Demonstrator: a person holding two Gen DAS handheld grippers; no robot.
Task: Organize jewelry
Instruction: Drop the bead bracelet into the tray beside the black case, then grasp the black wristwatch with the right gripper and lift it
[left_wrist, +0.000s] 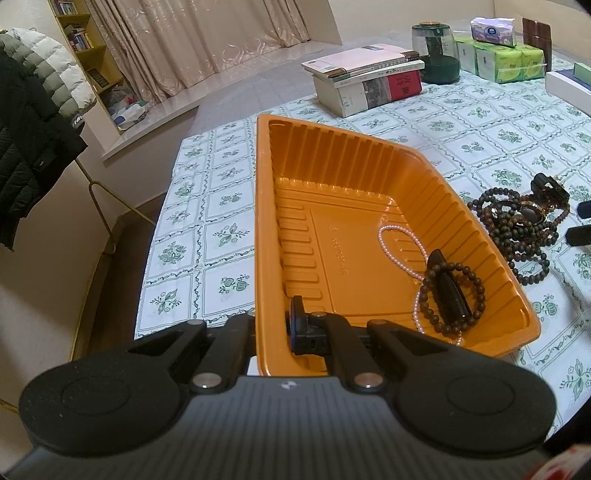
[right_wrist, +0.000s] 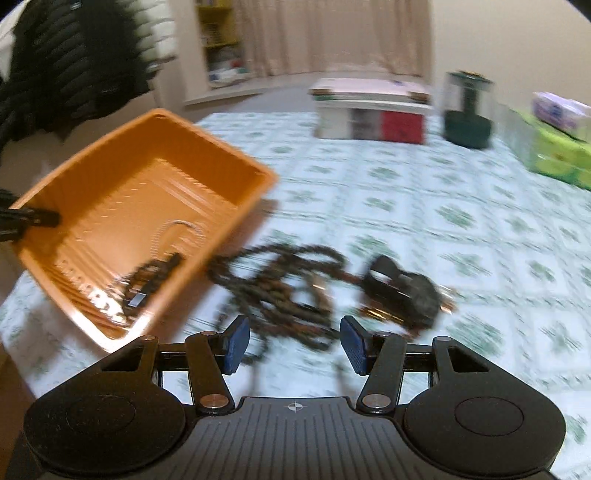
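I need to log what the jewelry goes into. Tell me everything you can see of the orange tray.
The orange tray is a shallow rectangular tub of thin glossy plastic with ribbed walls and embossed floor markings. It sits on the floral tablecloth near the table's edge. The left gripper is clamped on its near rim. Inside lie a pearl strand, a brown bead bracelet and a dark oblong piece.

An orange tray (left_wrist: 332, 177) holds pale pink pearls (left_wrist: 400, 240) on a green-flowered white tablecloth (left_wrist: 221, 206).

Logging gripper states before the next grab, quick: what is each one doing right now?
Left gripper: shut on the near wall of the orange tray.
Right gripper: open, holding nothing, above the dark bead strands on the table.
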